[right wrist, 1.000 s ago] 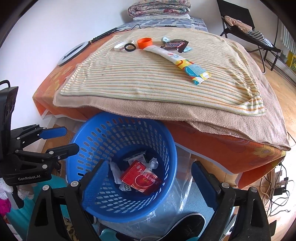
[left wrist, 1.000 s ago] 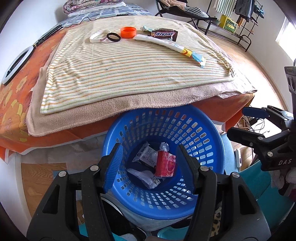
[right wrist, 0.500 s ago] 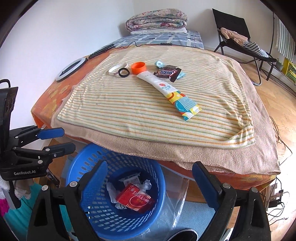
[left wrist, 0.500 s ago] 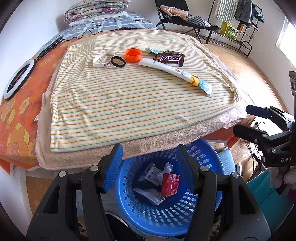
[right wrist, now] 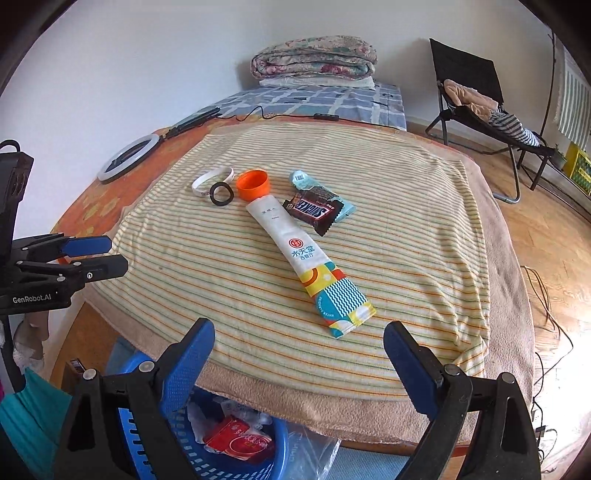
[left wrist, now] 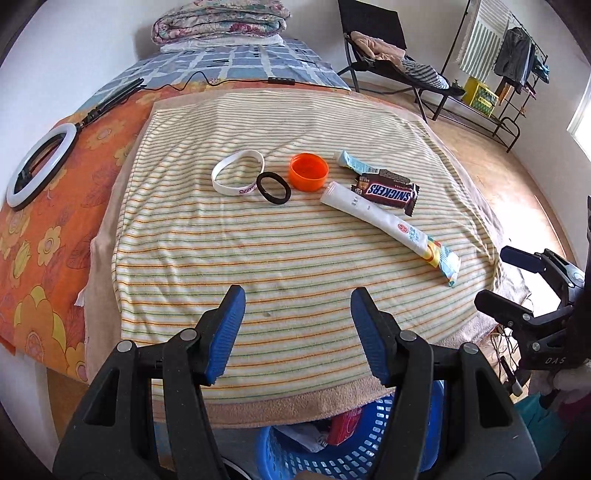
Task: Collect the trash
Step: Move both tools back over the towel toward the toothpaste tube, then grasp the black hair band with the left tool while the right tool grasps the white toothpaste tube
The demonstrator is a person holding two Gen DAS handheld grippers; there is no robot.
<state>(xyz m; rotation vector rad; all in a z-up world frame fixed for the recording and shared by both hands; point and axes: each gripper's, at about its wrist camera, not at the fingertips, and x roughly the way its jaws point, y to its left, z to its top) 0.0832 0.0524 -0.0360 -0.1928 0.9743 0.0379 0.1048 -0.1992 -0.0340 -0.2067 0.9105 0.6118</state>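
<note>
Trash lies on a striped towel [left wrist: 295, 258] on the bed: a Snickers wrapper [left wrist: 388, 190] [right wrist: 314, 212], a long white packet [left wrist: 391, 225] [right wrist: 299, 254], a light-blue wrapper [left wrist: 351, 162] [right wrist: 301, 179] and an orange cap [left wrist: 308, 171] [right wrist: 253, 184]. A black hair tie [right wrist: 221, 204] and a white wristband [left wrist: 245, 190] lie beside the cap. My left gripper [left wrist: 297, 295] is open and empty over the towel's near edge. My right gripper [right wrist: 299, 326] is open and empty too, just short of the long packet. Below the bed edge stands a blue basket [left wrist: 332, 461] [right wrist: 207, 465] holding a red box [right wrist: 236, 439] and wrappers.
A white ring light [left wrist: 37, 166] with its cable lies on the orange sheet at the left. Folded blankets [left wrist: 221, 18] are stacked at the bed's far end. A black folding chair [left wrist: 388, 62] and a clothes rack [left wrist: 498, 74] stand on the wood floor to the right.
Both grippers have risen from over the basket and moved forward over the bed edge. The basket has slid to the bottom of both views. The jaws stay as wide as before.
</note>
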